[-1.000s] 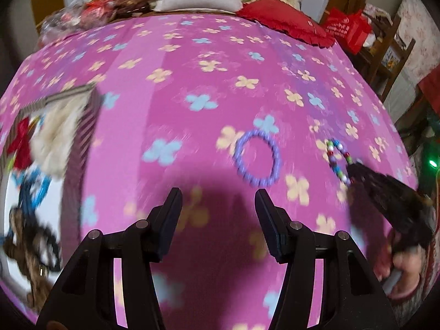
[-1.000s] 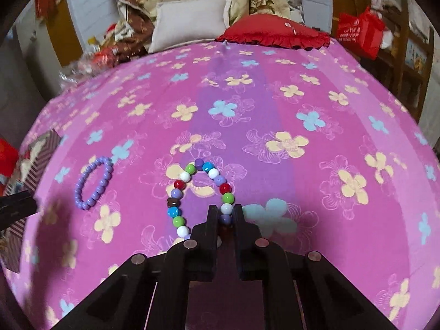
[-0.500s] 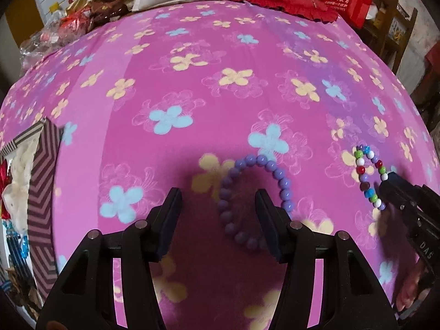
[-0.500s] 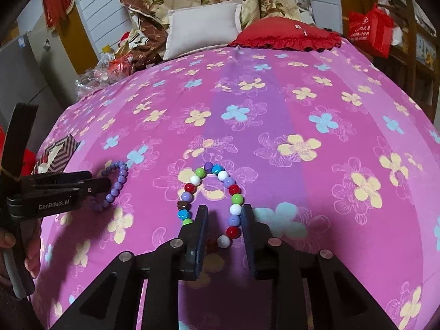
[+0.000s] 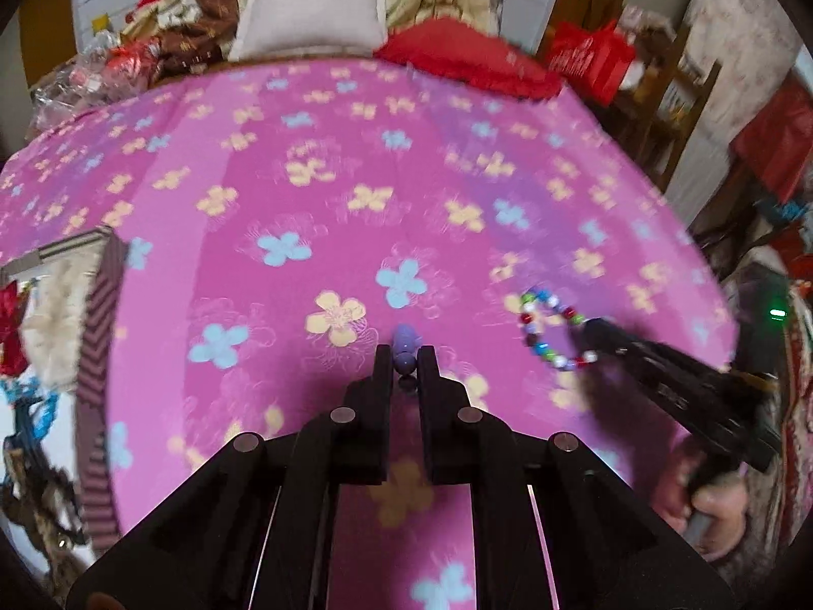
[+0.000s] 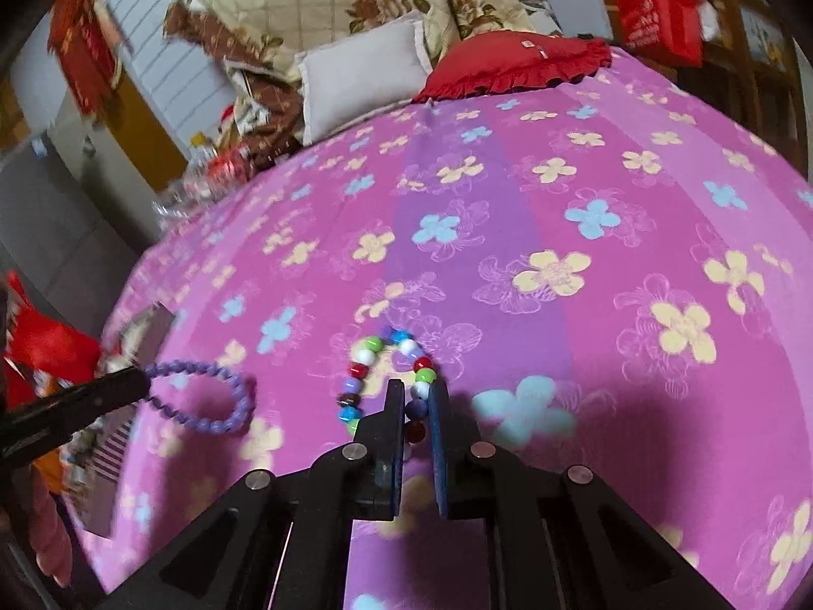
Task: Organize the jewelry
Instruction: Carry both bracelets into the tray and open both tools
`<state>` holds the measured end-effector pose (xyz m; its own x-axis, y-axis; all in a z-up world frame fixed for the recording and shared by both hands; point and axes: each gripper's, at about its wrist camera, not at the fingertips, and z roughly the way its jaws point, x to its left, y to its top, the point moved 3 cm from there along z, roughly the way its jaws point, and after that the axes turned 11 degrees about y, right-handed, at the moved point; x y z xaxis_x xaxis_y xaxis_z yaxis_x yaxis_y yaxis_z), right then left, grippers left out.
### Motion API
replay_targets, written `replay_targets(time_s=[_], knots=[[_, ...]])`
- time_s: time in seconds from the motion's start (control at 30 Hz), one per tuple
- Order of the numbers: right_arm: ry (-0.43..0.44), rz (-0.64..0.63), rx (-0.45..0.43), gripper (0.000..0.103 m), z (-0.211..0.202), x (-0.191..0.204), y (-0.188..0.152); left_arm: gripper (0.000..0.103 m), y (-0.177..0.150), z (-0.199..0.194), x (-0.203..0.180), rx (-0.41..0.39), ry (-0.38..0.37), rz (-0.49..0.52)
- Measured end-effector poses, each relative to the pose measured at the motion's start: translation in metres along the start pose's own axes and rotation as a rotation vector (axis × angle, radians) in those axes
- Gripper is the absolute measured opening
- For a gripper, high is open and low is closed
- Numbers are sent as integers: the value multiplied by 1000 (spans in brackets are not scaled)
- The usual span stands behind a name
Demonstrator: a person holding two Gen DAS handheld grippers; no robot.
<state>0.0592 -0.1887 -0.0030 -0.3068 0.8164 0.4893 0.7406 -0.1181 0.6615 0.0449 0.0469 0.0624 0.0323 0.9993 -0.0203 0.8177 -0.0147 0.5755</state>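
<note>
My left gripper (image 5: 405,358) is shut on the purple bead bracelet (image 5: 405,351), seen edge-on between its tips. In the right wrist view the purple bracelet (image 6: 203,399) hangs as a ring from the left gripper (image 6: 137,384), lifted above the pink flowered bedspread (image 6: 559,203). My right gripper (image 6: 416,396) is shut on the multicolour bead bracelet (image 6: 371,381), which curves out ahead of the fingers. In the left wrist view the multicolour bracelet (image 5: 546,328) hangs from the right gripper (image 5: 597,338).
A striped jewelry box (image 5: 96,356) with a fluffy white lining and tangled jewelry stands at the left. It also shows at the left edge of the right wrist view (image 6: 142,330). A grey pillow (image 5: 310,15) and a red cushion (image 5: 472,58) lie at the far end.
My left gripper closed on the purple bracelet and lifted it. My right gripper closed on the multicolour bracelet and raised it off the bedspread.
</note>
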Motion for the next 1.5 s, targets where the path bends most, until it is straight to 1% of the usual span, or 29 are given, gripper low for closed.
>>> replay_targets(time_s=[0.13,0.27,0.37,0.5,0.73,0.87,1.0,1.13,1.23,1.33,1.43,1.5], knots=[[2,-9,-20,9,-18,16,3,8,-7,-43,21,-47,-33,-32],[4,-20,-13,9,-36,38,-3,8,-17,-70,50,-74,-51,-72],[-11,-59,-3,9,-45,59,-4,8,-26,-87,78,-103,-27,-107],[-2,-101,8,9,-52,90,-2,8,-38,-100,114,-120,-7,-165],[6,-220,50,9,-44,159,-5,8,-49,-107,181,-135,46,-274],[15,-293,90,9,-26,203,-10,8,-48,-102,215,-154,59,-328],[32,-349,126,9,-3,242,-12,8,-42,-86,250,-152,56,-385],[78,-392,173,9,27,285,-16,8,-40,-71,286,-153,76,-437],[122,-424,216,9,55,319,-21,8,-48,-61,314,-144,113,-475],[159,-457,271,9,91,353,-30,8,-63,-50,341,-118,150,-528],[171,-493,307,9,120,376,-40,8,-77,-40,361,-80,237,-543],[173,-509,337,9,142,388,-47,8,-84,-31,371,-43,268,-554]])
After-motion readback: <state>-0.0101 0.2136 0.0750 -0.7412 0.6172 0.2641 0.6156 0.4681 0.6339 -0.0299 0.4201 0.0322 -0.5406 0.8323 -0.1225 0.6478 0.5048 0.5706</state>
